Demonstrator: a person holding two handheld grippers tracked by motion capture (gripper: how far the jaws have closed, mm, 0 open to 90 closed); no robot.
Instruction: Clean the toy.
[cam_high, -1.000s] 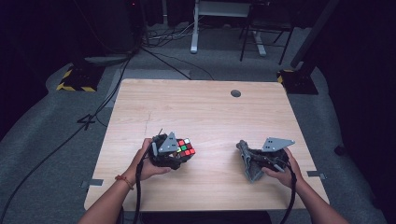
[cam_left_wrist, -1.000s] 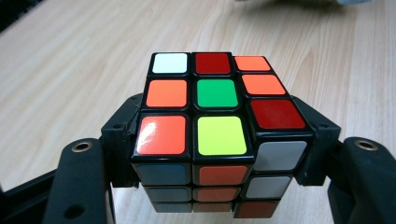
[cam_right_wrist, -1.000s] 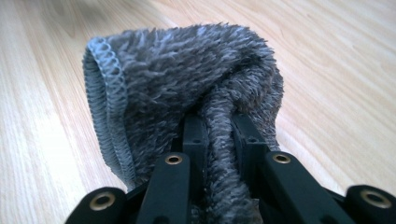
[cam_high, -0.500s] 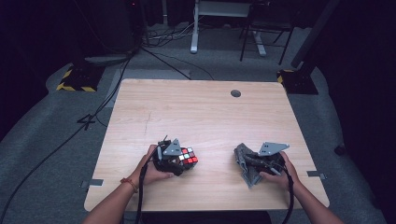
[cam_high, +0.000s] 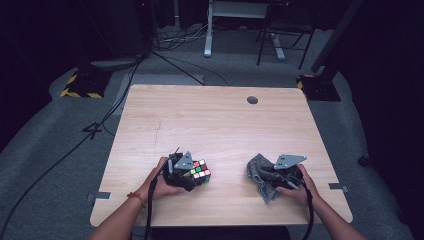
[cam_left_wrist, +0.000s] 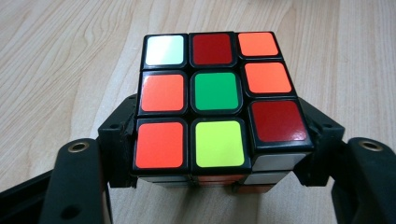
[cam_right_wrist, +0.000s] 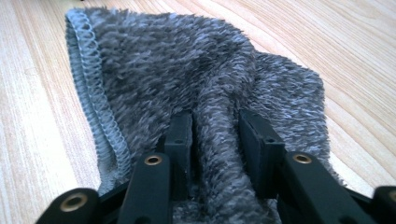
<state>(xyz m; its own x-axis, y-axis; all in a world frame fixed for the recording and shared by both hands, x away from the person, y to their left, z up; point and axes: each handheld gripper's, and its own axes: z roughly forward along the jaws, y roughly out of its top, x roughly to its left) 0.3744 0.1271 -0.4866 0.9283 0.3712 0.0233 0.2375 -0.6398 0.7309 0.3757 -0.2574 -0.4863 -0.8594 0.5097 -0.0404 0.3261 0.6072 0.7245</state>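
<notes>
Cube (cam_left_wrist: 215, 98) sits square in the left gripper (cam_left_wrist: 217, 154), clamped; right gripper (cam_right_wrist: 217, 140), opening, straddles a cloth (cam_right_wrist: 187, 70) fold.

A light wooden table (cam_high: 220, 120) fills the middle of the high view, its grain running across, with a small round dark grommet hole (cam_high: 252, 100) near its far edge, right of centre. On its near part lie a scrambled puzzle cube (cam_high: 199, 171), lower left of centre, and a crumpled grey fleecy cloth (cam_high: 259, 175), lower right, well apart.
</notes>
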